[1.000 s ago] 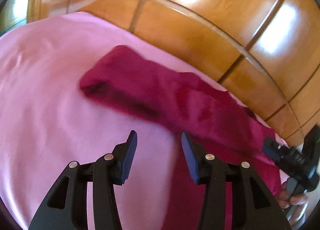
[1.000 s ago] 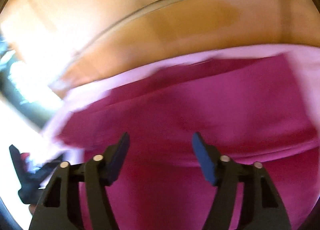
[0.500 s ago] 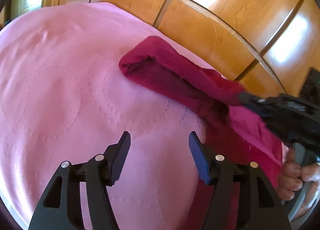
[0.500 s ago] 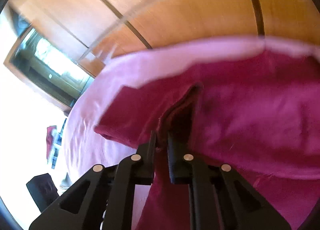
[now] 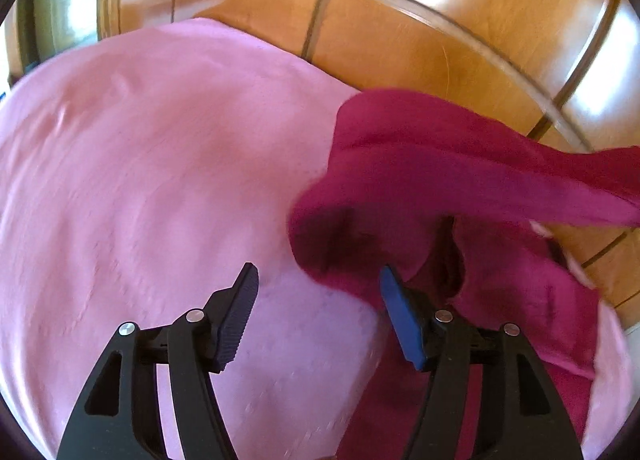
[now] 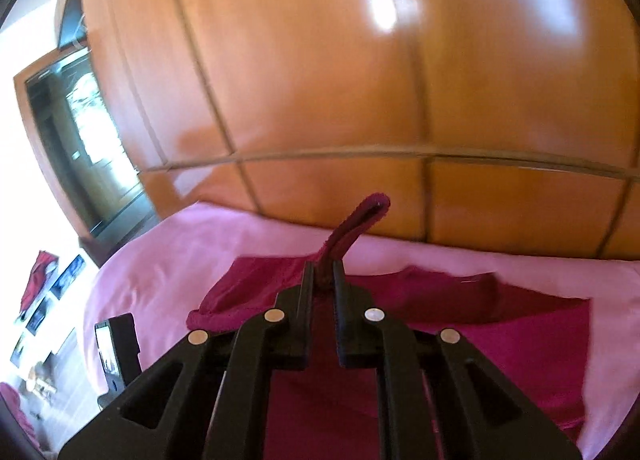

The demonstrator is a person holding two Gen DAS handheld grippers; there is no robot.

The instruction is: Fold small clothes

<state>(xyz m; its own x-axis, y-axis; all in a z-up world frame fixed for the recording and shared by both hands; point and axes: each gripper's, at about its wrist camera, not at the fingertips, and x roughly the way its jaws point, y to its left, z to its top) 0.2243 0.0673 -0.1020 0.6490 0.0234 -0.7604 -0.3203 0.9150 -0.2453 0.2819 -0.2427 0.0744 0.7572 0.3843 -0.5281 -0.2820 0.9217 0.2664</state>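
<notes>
Right hand-held gripper (image 6: 322,278) clamped tight on a thin fold of the dark red garment (image 6: 460,324), with a short tongue of cloth sticking up past the tips. Rest of the garment spread on the pink bed cover (image 6: 172,248), near the wooden wall panels (image 6: 320,79); one part raised off the bed and hanging in a loose arc, seen from the left wrist view (image 5: 440,163).

Left hand-held gripper (image 5: 316,300) open, jaws recently widened, nothing between them but bare cover; right pad (image 5: 400,320) just at the hanging edge of the cloth, not pressing on it.

Risks from here, as a judgement:

- Only a small pinch of cloth held on the right. Could slip out under the weight of the hanging part, dropping the fold in a heap.
- Lifted with one grip only, so the free side sags and twists. Likely a crooked fold, edges not matching.
- Left jaws close to the drooping edge. Closing too soon could catch two layers, or the cover below, and drag everything.
- Garment lying near the edge of the bed by the wall. A strong pull that way could send it off the bed.
</notes>
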